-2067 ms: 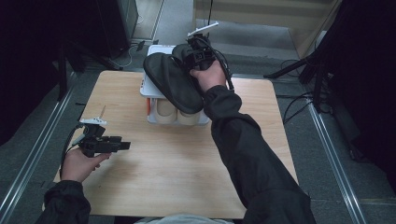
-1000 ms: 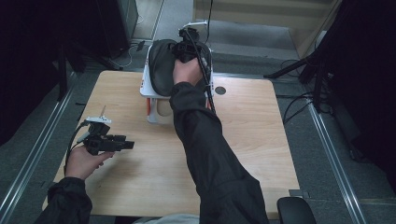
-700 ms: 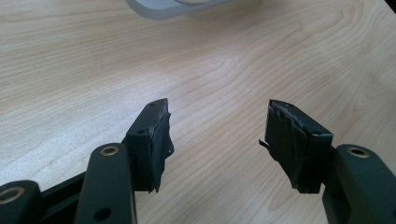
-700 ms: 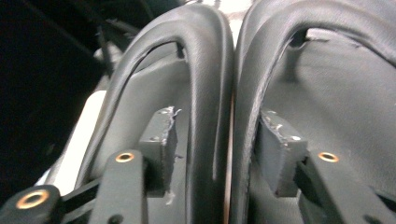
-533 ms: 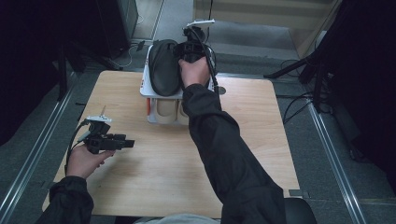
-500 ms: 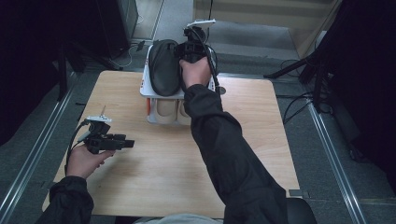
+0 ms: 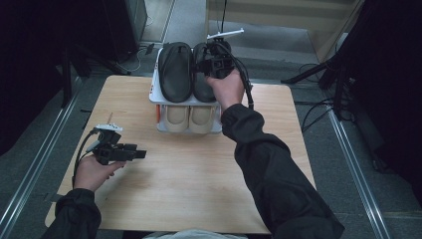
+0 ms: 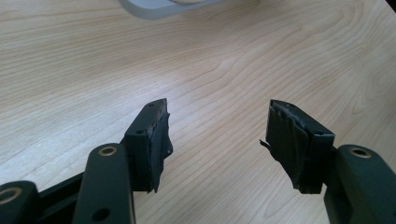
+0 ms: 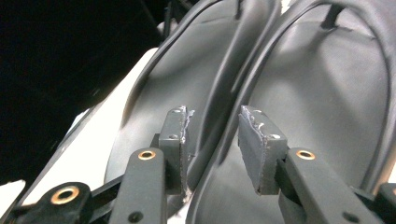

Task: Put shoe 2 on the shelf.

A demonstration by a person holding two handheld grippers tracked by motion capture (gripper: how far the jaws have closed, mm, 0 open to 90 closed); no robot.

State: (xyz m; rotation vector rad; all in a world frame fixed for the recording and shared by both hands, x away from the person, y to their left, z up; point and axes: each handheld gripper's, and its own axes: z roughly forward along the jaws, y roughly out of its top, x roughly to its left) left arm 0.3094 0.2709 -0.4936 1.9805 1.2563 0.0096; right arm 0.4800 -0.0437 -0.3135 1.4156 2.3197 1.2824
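1. Since the earlier frames, we see the right claw (image 7: 213, 63) has carried the second black slipper (image 7: 201, 74) over the bench to the white rack (image 7: 155, 97), and the slipper now lies on the top shelf; the left hand (image 7: 92, 172) has kept its place.
2. The two black slippers rest side by side on that top shelf, touching along their inner edges; the first black slipper (image 7: 174, 70) is on the left in the high view.
3. On the shelf below we see a pair of beige slippers (image 7: 189, 117), toes pointing toward the person.
4. The rack stands at the far edge of the wooden bench (image 7: 199, 179), near its middle.
5. The right claw's jaws have just been closing and stand about half apart. In the right gripper view they sit over the seam where the two black slippers (image 9: 327, 93) meet, with the raised rims between them. We cannot say for sure whether the pads (image 9: 254, 140) still press on a rim; there seems to be a sliver of gap on each side.
6. The left claw (image 8: 217, 135) is wide apart and holds nothing, hovering low over bare wood near the bench's left edge, well apart from the rack.
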